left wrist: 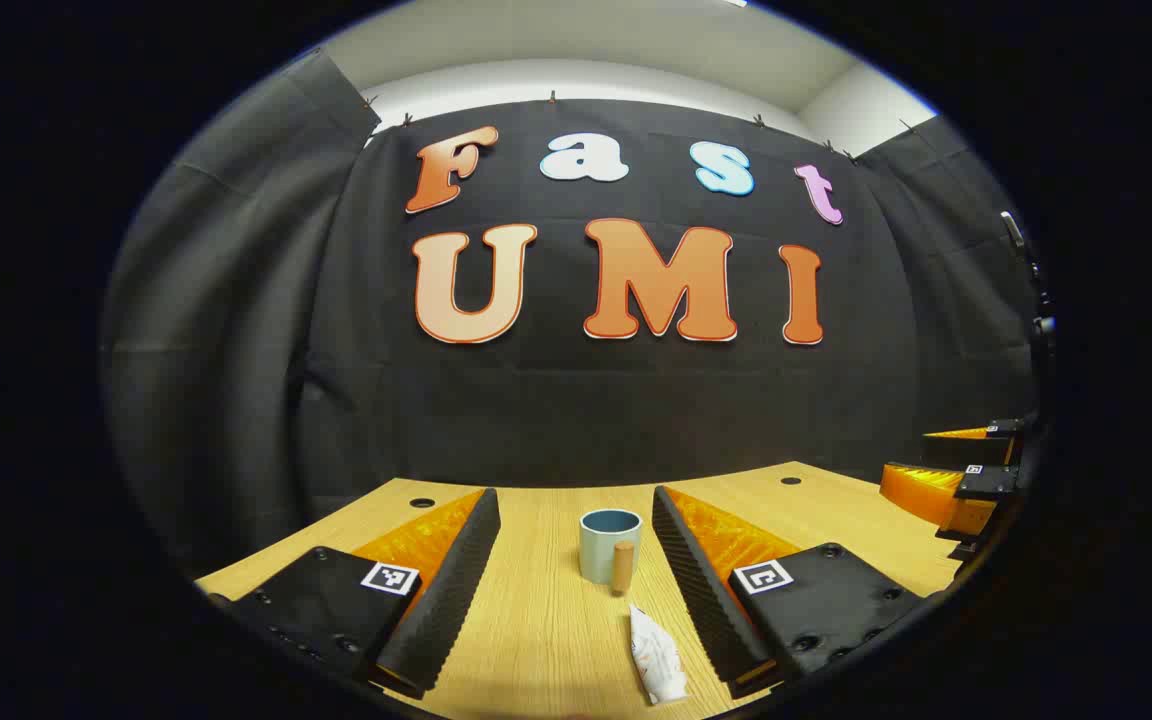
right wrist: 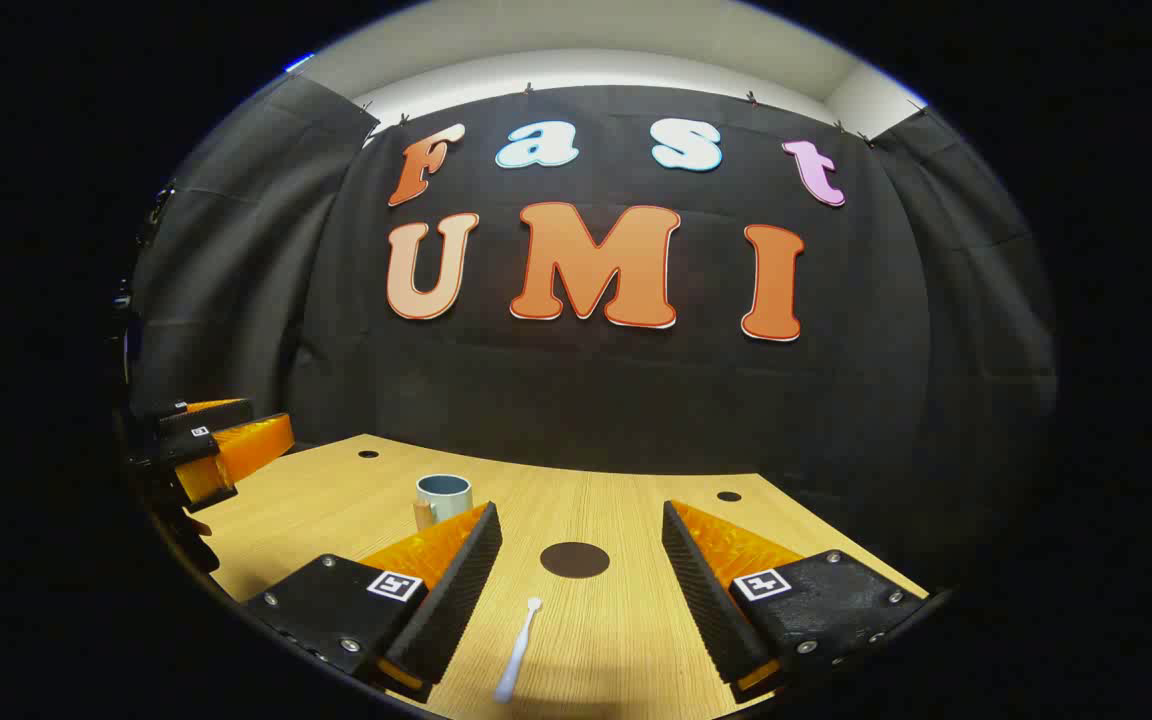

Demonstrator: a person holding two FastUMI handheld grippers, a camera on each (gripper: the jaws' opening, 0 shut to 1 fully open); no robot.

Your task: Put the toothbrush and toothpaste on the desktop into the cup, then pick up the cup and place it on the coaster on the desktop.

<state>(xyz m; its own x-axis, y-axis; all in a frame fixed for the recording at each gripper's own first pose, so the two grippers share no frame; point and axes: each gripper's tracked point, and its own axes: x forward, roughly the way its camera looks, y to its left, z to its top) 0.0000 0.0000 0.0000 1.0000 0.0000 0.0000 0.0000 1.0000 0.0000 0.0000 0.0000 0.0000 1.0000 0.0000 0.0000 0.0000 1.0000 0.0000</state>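
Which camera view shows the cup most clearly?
The left gripper view: the cup stands centred between that claw's open fingers, rim and wooden handle plain. In the right gripper view it sits smaller, off to the left, partly behind a finger.

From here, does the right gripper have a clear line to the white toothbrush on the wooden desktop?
Probably yes. The white toothbrush lies flat on the wooden desktop, just ahead of the open right gripper and between its fingers, with nothing lying across it. The dark round coaster sits farther on.
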